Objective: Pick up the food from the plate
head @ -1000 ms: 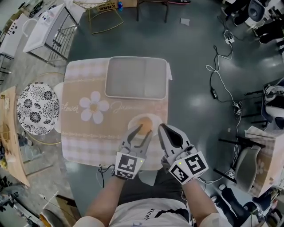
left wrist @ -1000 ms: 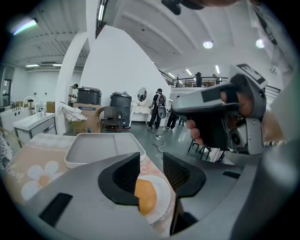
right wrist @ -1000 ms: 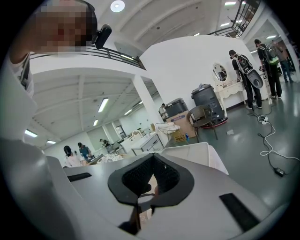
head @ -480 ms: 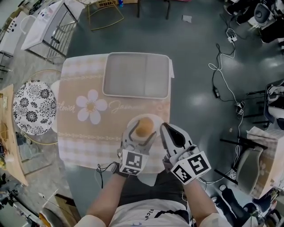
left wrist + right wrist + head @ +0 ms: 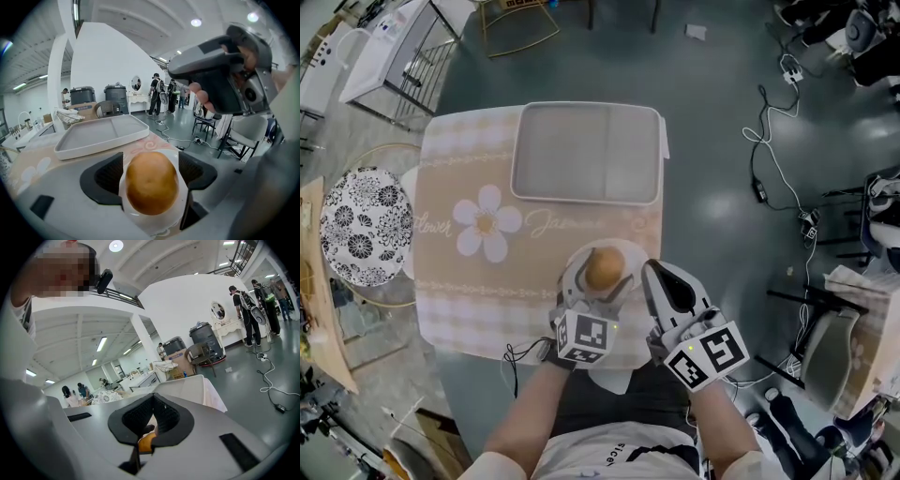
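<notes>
A round golden-brown bun (image 5: 602, 269) lies on a small white plate (image 5: 625, 252) near the table's front edge. My left gripper (image 5: 598, 277) straddles the bun, one jaw on each side, and its jaws are opening. In the left gripper view the bun (image 5: 151, 188) sits between the dark pads (image 5: 108, 174), which do not press on it. My right gripper (image 5: 652, 273) hangs just right of the plate, shut with nothing held. Its closed jaws fill the right gripper view (image 5: 152, 420), with a sliver of orange showing past them.
A grey rectangular tray (image 5: 586, 153) sits at the back of the table on the beige flower-print cloth (image 5: 483, 220). A round black-and-white patterned stool (image 5: 361, 225) stands to the left. Cables (image 5: 769, 141) trail over the floor on the right. Chairs and people stand farther off.
The left gripper has moved forward from the plate's near edge, and its jaws have spread wide around the bun. The right gripper has stayed beside the plate.
</notes>
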`<action>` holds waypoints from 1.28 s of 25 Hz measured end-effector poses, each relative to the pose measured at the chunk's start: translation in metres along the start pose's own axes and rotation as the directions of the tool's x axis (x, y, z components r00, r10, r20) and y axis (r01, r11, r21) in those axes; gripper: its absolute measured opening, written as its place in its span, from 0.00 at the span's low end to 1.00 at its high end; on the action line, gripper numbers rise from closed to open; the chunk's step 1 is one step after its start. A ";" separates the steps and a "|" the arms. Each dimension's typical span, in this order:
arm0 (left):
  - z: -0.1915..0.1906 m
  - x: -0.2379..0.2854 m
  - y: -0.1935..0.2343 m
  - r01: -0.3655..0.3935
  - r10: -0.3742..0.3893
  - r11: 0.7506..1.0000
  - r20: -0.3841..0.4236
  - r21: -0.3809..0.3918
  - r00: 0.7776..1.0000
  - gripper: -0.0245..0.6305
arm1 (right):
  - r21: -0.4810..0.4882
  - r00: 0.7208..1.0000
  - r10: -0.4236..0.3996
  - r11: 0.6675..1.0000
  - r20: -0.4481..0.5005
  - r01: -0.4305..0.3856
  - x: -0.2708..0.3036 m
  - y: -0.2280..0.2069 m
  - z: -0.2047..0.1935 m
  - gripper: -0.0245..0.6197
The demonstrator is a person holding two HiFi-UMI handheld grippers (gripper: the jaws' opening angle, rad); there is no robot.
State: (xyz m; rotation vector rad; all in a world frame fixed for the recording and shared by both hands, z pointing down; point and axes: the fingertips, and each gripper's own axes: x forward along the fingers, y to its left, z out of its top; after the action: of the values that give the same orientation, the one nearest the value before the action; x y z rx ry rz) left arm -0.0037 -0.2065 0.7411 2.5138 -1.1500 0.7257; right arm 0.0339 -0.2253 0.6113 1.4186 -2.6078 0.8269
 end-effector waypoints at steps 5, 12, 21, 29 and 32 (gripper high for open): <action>-0.007 0.008 0.001 -0.025 0.026 0.999 -0.026 0.024 0.999 0.57 | 0.000 1.000 -0.003 1.000 -0.004 0.003 -0.001 -0.003 -0.004 0.06; -0.007 0.010 0.000 -0.012 0.012 1.000 -0.028 0.003 1.000 0.56 | 0.001 1.000 -0.017 1.000 -0.008 0.017 -0.006 -0.007 -0.006 0.06; 0.038 -0.021 0.000 0.014 -0.013 1.000 0.012 -0.027 1.000 0.56 | -0.003 1.000 -0.021 1.000 0.002 0.021 -0.017 0.011 0.024 0.06; 0.104 -0.077 -0.007 0.035 -0.034 0.999 0.054 -0.029 0.998 0.57 | -0.035 1.000 -0.006 0.999 0.015 0.007 -0.033 0.049 0.072 0.06; 0.127 -0.098 -0.010 0.042 -0.040 0.999 0.065 -0.027 0.997 0.56 | -0.049 1.000 -0.004 0.999 0.025 0.005 -0.039 0.061 0.091 0.06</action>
State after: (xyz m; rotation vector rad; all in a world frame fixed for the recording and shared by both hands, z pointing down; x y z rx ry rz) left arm -0.0095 -0.1961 0.5804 2.5467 -1.1177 0.6173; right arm 0.0261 -0.2127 0.4958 1.4306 -2.6230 0.7436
